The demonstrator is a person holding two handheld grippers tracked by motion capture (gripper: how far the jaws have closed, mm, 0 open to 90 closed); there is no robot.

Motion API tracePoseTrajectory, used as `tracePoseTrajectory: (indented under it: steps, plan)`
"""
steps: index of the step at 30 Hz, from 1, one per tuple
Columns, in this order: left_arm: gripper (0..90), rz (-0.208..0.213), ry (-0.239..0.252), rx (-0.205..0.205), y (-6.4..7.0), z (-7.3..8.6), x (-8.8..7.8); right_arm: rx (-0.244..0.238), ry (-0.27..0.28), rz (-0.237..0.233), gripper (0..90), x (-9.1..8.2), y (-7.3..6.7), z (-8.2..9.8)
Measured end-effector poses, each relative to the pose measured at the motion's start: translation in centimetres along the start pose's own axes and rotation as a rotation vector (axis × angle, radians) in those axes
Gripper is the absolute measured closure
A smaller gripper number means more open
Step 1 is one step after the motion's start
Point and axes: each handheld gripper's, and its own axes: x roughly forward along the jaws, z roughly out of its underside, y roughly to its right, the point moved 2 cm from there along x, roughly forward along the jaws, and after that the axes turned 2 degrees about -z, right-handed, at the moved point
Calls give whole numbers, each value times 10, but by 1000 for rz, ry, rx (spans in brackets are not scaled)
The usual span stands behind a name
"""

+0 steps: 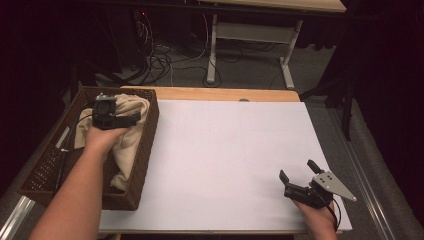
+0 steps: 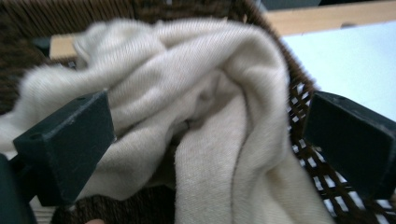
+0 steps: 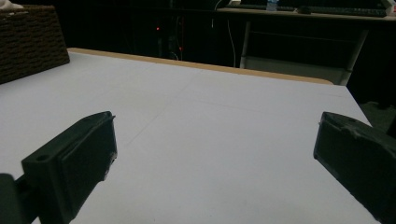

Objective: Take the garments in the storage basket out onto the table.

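**Left gripper over the basket, right one idle on the counter**

Your left gripper (image 1: 131,118) hangs over the dark brown woven wicker basket (image 1: 146,145) at the counter's left edge, jaws spread wide on either side of the crumpled cream knitted cloth (image 2: 201,98) inside it. Whether the pads touch the fabric is hard to tell. Your right gripper (image 1: 299,170) sits low over the white sheet covering the wooden counter (image 1: 225,150), near its front right corner, jaws wide apart with nothing between them, well away from the basket.
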Motion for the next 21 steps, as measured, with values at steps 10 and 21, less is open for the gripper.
tracePoseTrajectory:
  steps: [10,21]
  plan:
    - [128,20,-112,26,0,10,9,2,1,6,0,-1,2,0]
    - [92,16,-294,32,-3,19,28,-6,-7,-3,0,2,-2,1]
